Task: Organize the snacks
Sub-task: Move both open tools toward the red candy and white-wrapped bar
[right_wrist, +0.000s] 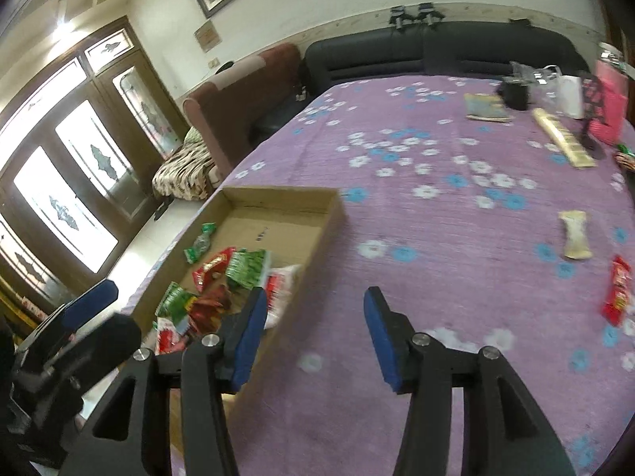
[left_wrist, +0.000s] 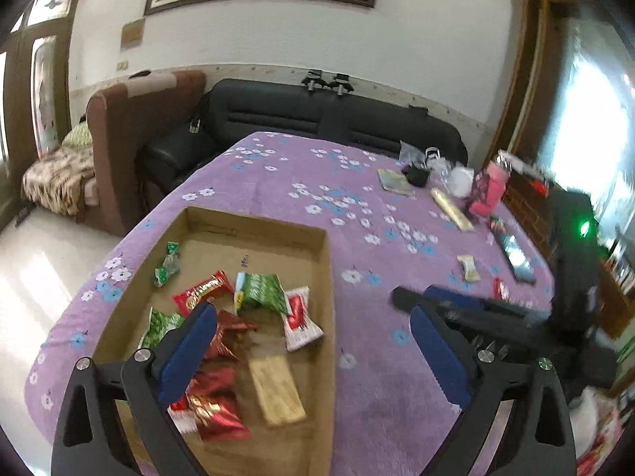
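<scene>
Phone [left_wrist: 516,256] only in left view; both tools, left [left_wrist: 313,351], right [right_wrist: 313,333], agape, empty.

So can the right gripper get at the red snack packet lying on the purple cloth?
Probably yes. The right gripper is open and empty, and the red snack packet lies flat on the purple flowered cloth off to its right, with only bare cloth between them.

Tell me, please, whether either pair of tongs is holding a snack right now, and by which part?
Nothing is held. The left tongs stand wide open above the cardboard box, and the right tongs are open over the purple cloth.
</scene>
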`<state>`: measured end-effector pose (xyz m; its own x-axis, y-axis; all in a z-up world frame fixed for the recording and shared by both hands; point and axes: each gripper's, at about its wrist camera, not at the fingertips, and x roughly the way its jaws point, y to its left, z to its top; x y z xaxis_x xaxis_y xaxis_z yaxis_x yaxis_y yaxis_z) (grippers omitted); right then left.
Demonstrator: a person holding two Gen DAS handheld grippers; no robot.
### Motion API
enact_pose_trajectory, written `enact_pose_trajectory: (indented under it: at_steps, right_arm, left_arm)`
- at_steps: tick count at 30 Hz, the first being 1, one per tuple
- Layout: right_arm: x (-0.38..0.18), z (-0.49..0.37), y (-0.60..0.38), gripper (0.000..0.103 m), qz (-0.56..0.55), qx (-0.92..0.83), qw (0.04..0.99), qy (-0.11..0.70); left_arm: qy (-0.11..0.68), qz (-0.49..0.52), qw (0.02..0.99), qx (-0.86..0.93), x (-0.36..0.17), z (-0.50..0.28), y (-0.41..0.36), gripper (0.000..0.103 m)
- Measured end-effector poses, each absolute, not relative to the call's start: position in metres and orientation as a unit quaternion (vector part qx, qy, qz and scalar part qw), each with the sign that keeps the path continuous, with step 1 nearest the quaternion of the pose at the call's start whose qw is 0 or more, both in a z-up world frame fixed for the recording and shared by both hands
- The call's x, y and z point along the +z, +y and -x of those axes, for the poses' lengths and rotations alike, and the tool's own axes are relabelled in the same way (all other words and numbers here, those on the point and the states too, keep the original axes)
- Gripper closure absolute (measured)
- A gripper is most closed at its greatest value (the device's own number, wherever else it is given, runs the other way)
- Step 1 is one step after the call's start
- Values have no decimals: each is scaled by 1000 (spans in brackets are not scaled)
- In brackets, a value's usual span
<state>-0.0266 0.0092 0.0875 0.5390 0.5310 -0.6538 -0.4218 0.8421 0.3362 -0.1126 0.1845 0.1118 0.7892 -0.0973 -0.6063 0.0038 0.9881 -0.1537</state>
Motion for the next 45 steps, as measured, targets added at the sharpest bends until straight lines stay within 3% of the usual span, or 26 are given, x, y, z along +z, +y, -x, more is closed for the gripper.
enact_pose_trajectory:
  at_steps: [4, 45]
  right_arm:
    - [88, 35, -26, 48, -78, 252, 885, 385]
    - [55, 6, -169, 47, -176, 128, 897, 385]
  left_arm:
    - [314, 36, 948, -20, 110, 126, 161, 4]
    - [359, 8, 932, -41, 81, 124, 123, 4]
